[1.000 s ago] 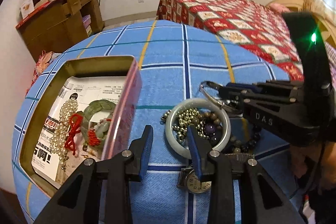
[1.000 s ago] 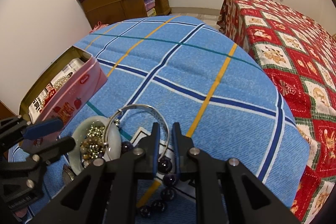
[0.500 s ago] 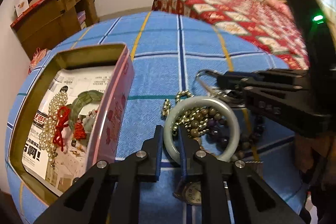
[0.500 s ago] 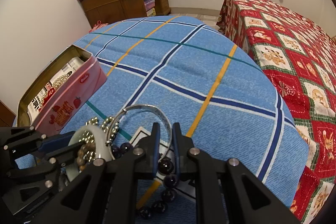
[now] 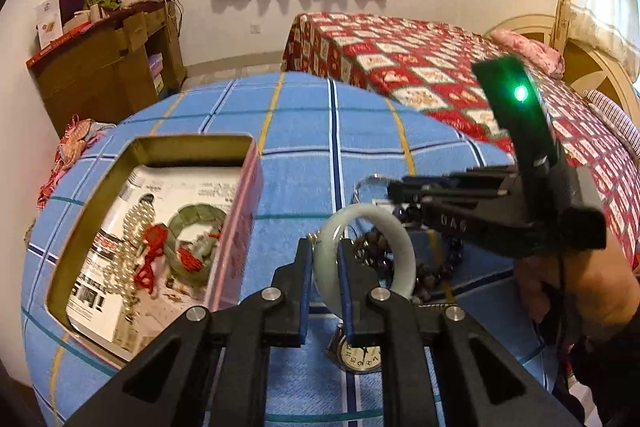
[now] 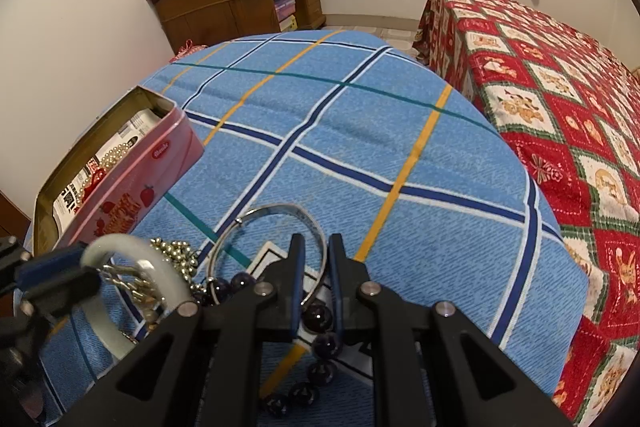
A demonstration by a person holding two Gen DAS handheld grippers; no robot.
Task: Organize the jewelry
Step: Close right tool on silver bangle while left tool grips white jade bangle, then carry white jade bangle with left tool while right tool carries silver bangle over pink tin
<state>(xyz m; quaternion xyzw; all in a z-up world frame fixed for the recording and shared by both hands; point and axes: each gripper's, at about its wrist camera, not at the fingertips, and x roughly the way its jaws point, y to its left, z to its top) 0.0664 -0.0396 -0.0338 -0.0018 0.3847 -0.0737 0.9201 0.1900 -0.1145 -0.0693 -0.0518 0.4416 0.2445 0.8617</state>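
Observation:
My left gripper (image 5: 325, 251) is closing its jaws on the rim of a pale jade bangle (image 5: 400, 239), and the pads press on it. The bangle is tilted up off the blue plaid cloth (image 6: 360, 131). My right gripper (image 6: 317, 247) is shut on a thin silver bangle (image 6: 256, 215), which rests low over dark purple beads (image 6: 320, 315). A gold bead chain (image 6: 176, 255) lies beside the jade bangle (image 6: 120, 245). To the left stands an open pink tin (image 5: 240, 211) holding a pearl necklace (image 5: 128, 239), a green bracelet (image 5: 192, 223) and a red cord (image 5: 150, 255).
A small watch (image 5: 360, 351) lies on the cloth under my left fingers. A person's hand (image 5: 568, 287) holds the right gripper (image 5: 394, 189). A bed with a red quilt (image 5: 420, 67) lies beyond on the right. A wooden cabinet (image 5: 104, 67) stands at the back left.
My left gripper went from open beside the jade bangle to shut on its rim, then lifted and tilted it upright. The right gripper stayed still on the silver bangle.

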